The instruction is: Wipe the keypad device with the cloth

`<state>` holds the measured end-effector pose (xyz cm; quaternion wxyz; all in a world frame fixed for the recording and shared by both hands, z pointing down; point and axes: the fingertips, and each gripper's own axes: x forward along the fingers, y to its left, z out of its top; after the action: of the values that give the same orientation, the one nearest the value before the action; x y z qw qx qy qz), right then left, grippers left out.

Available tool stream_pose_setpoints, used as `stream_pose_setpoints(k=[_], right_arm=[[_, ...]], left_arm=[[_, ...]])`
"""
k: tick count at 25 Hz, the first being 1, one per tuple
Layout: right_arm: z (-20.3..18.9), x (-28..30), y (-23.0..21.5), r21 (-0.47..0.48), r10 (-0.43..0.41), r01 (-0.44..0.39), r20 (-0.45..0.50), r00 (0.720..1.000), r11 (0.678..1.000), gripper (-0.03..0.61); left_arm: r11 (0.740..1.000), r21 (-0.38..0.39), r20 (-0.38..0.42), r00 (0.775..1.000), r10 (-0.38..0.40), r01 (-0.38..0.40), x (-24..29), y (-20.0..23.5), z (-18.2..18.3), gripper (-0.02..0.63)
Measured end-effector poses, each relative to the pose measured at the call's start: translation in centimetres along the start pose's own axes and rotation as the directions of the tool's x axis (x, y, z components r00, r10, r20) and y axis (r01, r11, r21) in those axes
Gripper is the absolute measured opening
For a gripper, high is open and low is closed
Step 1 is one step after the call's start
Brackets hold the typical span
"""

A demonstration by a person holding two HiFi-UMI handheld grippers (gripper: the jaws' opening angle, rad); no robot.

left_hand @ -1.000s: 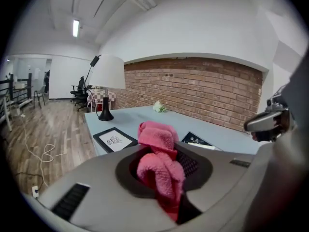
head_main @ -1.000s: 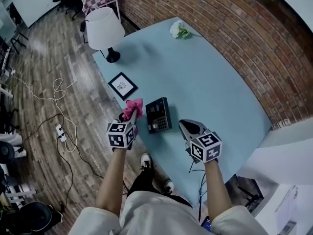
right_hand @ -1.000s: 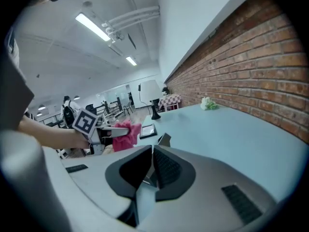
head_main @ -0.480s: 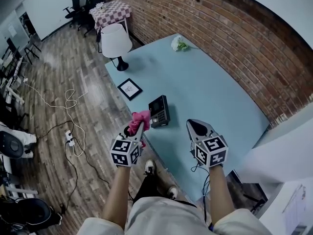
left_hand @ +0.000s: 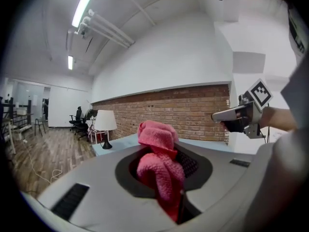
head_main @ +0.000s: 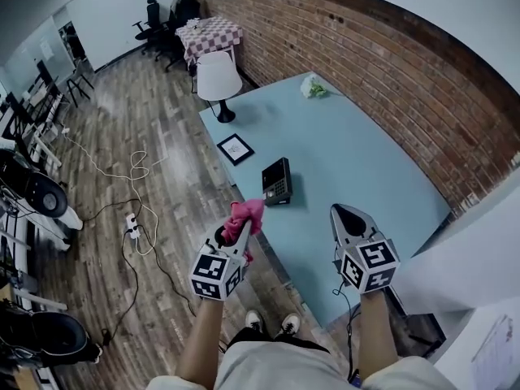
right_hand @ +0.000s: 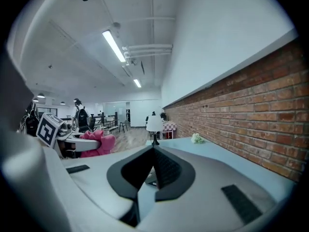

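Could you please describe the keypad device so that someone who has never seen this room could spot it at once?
Start at the long light-blue table beside the brick wall. Along its floor-side edge, nearer the person than the white lamp and the framed picture, lies the keypad device. It is the only dark, blocky box; the picture beside it is flat with a white centre.

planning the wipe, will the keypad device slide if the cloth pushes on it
Probably: the keypad device is small and lies flat on the smooth-looking table, near its edge, so it may skid. It sits low, so tipping looks unlikely. The cloth looks soft and floppy, so it should give.
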<state>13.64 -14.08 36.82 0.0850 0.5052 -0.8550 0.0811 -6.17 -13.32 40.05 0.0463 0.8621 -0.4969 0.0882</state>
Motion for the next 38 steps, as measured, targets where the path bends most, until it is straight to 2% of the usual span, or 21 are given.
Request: stream_pose_setpoints(k=[5,10,15,24,27,31,38], right_arm=[[1.9,-2.7,3.1,-0.039,0.017,-0.015,0.043,0.999,0.999,0.002],[3.1,-5.5,7.2,-0.059,0.026,-0.021,0.076,0.997,0.998,0.002],[4.3,-8.5,12.6,-0.088,0.059,-0.049,0.118,0.991,0.995,0.002],[4.4,-14.8,20.4,-0.168,0.067,-0.046,0.123,0.99,0.985,0.002],[4.5,-16.6,22.9,-0.196,0.069,-0.043,0.125,0.99,0.98,0.002],[4.8,-19.0,24.8,-0.196,0.059,-0.03,0.141,0.988,0.98,0.002],[4.6,-21.4,26.9,-0.202,0.041,-0.011,0.146,0.988,0.979,0.002]], left_arm=[[1.0,-0.019,0.066,0.998,0.012,-0.011,-4.0,-0.7,2.0,0.093],[0.999,0.042,0.081,0.997,-0.017,0.014,-7.9,-1.9,2.9,0.092],[0.997,0.066,0.127,0.991,-0.037,0.029,-13.2,-2.9,4.4,0.092],[0.994,0.105,0.165,0.985,-0.048,0.031,-22.7,-4.8,5.5,0.092],[0.995,0.086,0.2,0.978,-0.066,0.049,-25.8,-5.4,6.0,0.092],[0.995,0.089,0.223,0.972,-0.071,0.052,-28.9,-6.0,6.2,0.092],[0.995,0.087,0.208,0.976,-0.067,0.049,-31.7,-6.7,5.0,0.092]])
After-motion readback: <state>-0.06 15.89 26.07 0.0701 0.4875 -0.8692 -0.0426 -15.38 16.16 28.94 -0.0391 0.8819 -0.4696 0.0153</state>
